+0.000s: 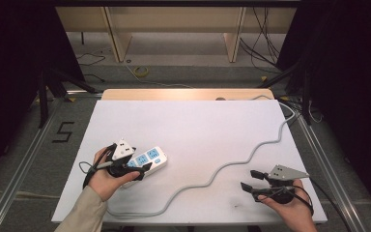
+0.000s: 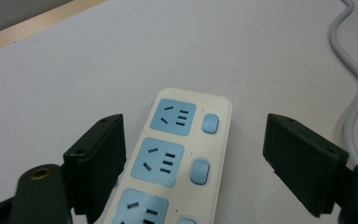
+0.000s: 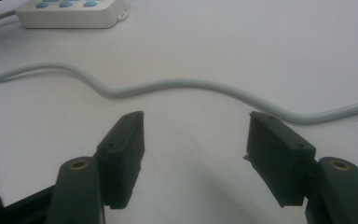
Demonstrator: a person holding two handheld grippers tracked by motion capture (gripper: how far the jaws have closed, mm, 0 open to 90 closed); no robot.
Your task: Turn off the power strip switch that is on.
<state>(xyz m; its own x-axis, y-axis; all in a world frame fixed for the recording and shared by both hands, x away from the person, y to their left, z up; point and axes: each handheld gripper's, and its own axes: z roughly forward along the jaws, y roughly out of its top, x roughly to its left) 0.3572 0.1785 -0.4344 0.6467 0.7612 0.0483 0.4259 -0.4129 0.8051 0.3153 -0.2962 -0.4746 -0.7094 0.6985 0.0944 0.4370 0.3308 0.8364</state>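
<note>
Power strip [image 2: 177, 154], worktop [image 1: 198, 125] at 8 o'clock: near end cut off between spread left tool [image 2: 193, 158]. Right tool [image 3: 196, 154], 4 o'clock: spread, empty. Cord [image 3: 177, 86] snakes between.

High view looks down from overhead; both gripper views skim low, sharing the power strip [image 1: 147, 159].

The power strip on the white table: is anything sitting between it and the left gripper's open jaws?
Nothing visible does. The left gripper is open with one jaw on each side of the power strip, over bare tabletop; its grey cable snakes off to the side.
</note>
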